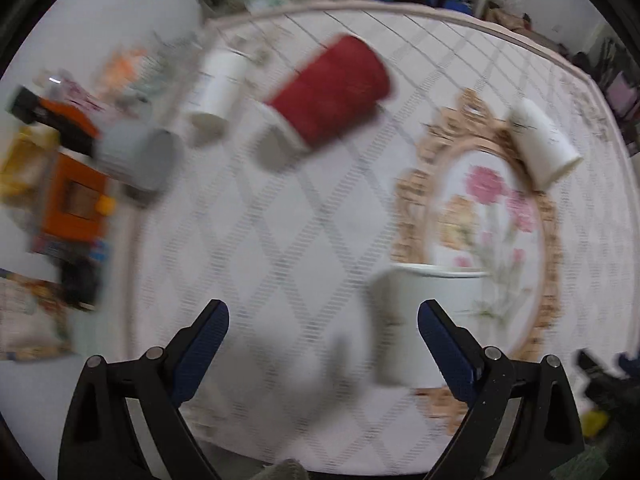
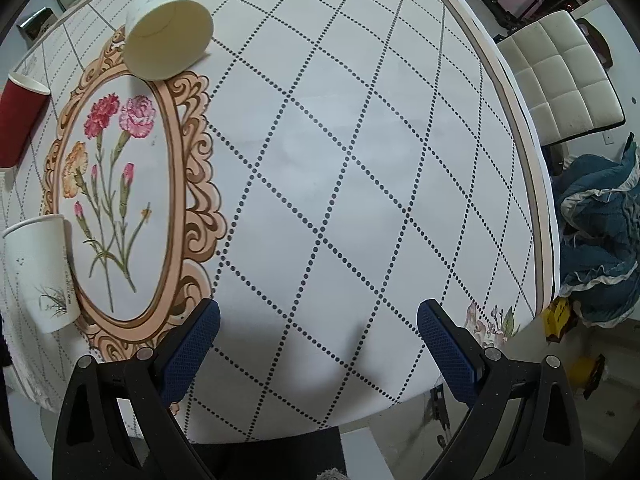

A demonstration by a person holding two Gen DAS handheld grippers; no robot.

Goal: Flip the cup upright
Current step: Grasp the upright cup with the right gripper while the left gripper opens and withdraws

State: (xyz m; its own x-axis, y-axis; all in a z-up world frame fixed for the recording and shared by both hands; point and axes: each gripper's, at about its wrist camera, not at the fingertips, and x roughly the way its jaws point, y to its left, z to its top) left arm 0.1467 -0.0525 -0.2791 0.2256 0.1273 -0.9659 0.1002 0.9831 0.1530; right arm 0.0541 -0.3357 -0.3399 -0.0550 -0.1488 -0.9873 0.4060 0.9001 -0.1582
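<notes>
The left wrist view is motion-blurred. A red paper cup [image 1: 332, 92] lies on its side at the table's far middle; it also shows in the right wrist view [image 2: 18, 124]. A white cup [image 1: 544, 140] lies on its side at the right, and shows in the right wrist view [image 2: 168, 36] with its base toward me. Another white cup [image 1: 424, 320] stands upright close ahead of my left gripper [image 1: 323, 332], which is open and empty; this cup shows in the right wrist view [image 2: 40, 272]. My right gripper [image 2: 318, 330] is open and empty above bare tablecloth.
A white cup [image 1: 216, 84] and a grey cup [image 1: 136, 156] lie on the table's far left beside orange boxes [image 1: 76, 200] and clutter. The table edge [image 2: 536, 184] runs along the right, with a white chair [image 2: 560, 80] and a blue blanket [image 2: 600, 240] beyond.
</notes>
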